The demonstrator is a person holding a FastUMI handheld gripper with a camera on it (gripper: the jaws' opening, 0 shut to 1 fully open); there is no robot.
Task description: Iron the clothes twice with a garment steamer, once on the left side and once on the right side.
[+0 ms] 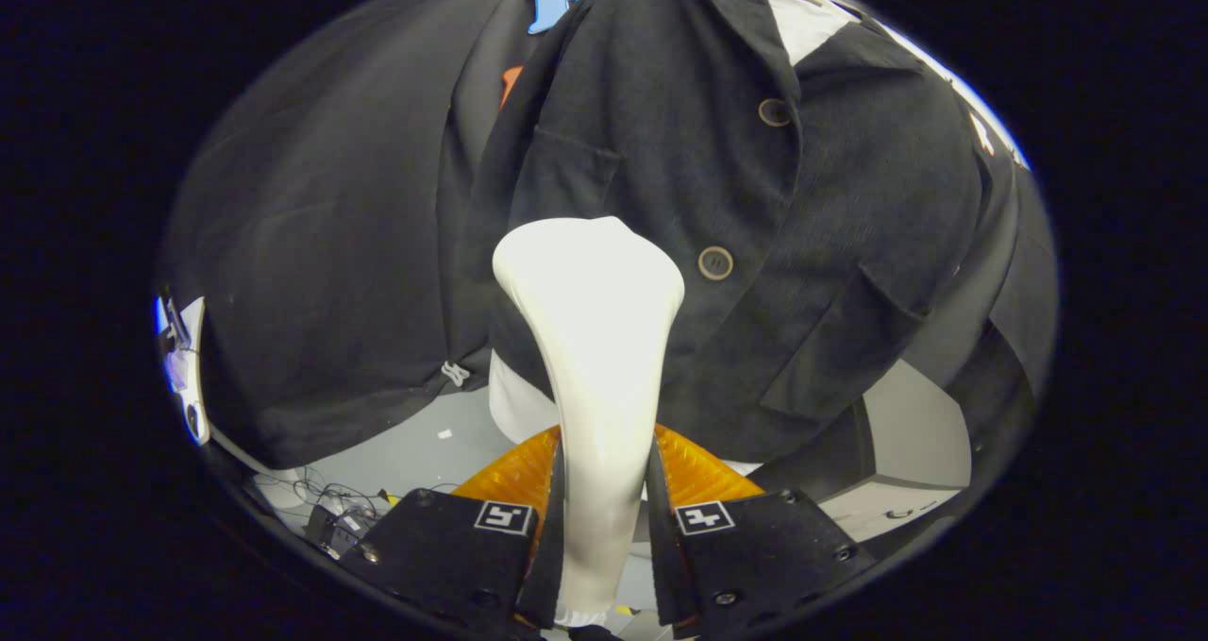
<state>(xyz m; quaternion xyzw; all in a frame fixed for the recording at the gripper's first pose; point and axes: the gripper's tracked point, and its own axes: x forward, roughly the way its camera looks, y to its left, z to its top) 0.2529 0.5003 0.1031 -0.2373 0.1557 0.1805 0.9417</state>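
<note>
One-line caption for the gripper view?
Gripper shut on white garment steamer, head against the dark buttoned jacket.

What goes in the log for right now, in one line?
gripper: shut on steamer | steamer head: against jacket, left of its lower button | stroke: under way

Booth wall (311, 244) is black cloth, hanging w/ soft folds, and it covers most of the backgr. Its lower hem ends above the floor, w/ a small white tag (455, 373) near the hem. The floor (415, 452) is pale grey and smooth, w/ a tiny white scrap (444, 432) lying on it. At the lower left a bundle of thin cables (321, 482) lies on the floor, beside a small dark device (332, 528); its type is not clear. Further left a white object (184, 367) stands at the cloth's edge. On the right a pale grey box-like piece of furniture (920, 452) stands. Light is even, no strong shadows.
</note>
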